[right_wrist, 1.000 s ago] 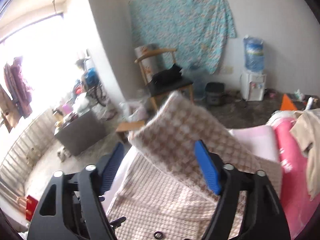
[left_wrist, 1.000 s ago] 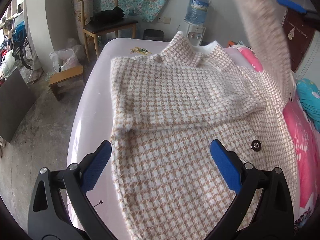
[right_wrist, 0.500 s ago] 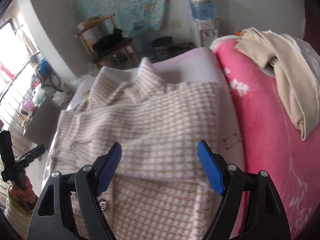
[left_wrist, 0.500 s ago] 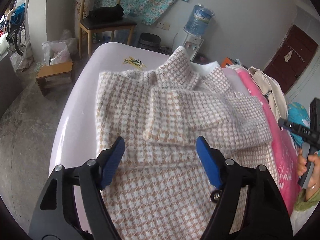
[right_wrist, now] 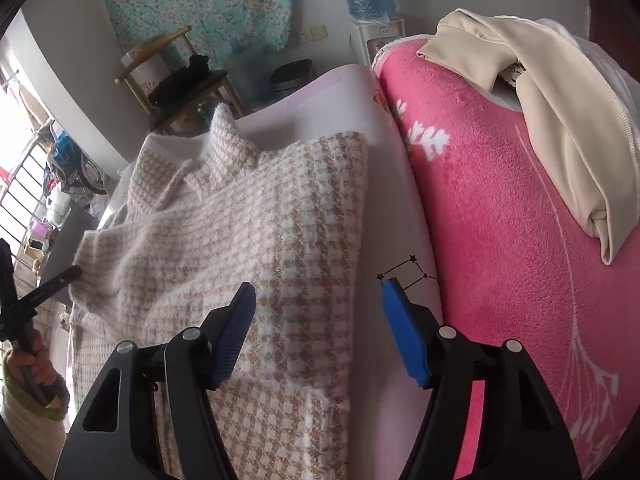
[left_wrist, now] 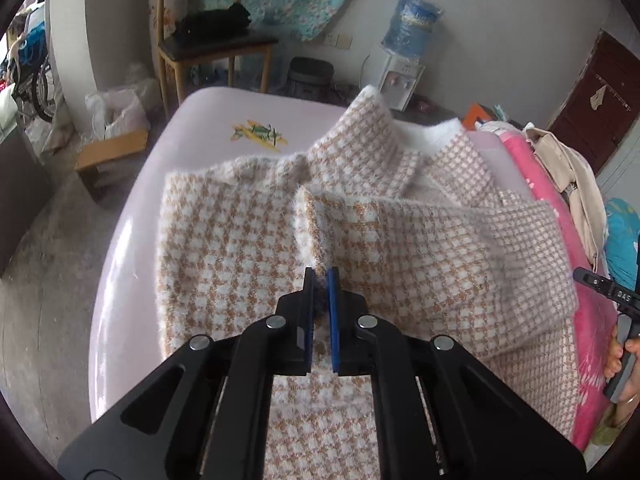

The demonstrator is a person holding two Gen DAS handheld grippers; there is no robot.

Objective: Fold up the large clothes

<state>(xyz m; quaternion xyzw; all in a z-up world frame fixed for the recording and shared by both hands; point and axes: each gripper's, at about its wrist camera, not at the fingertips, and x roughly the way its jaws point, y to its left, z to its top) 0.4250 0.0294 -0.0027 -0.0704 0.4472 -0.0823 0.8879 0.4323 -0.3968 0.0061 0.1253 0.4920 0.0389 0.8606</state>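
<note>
Houndstooth coat [left_wrist: 224, 248] lies flat on the pale pink bed sheet [left_wrist: 132, 216], collar [left_wrist: 372, 136] at the far end from both tongs. Left gripper [left_wrist: 320, 280] is closed tight on the cuff edge of a sleeve [left_wrist: 420, 248] that lies across the chest, just ahead of its tips. Right gripper [right_wrist: 316, 320] is wide, holding nothing, straddling the coat's right side edge [right_wrist: 352, 240]: one pad over the fabric, the other over bare sheet.

Progress, my read: early to middle. Both sleeves look folded in across the front; the upper one isn't squared, its cuff is bunched where it's pinched. Left to do: set that sleeve down flat, then body folds, hem toward collar. Hem is out of view, below the tongs.

Clearance: left of the left gripper, a strip of sheet, then the bed edge drops to floor. Right of the right gripper, narrow bare sheet, then a pink blanket [right_wrist: 520, 240] with a beige garment [right_wrist: 560, 112] on it. Little room there.
</note>
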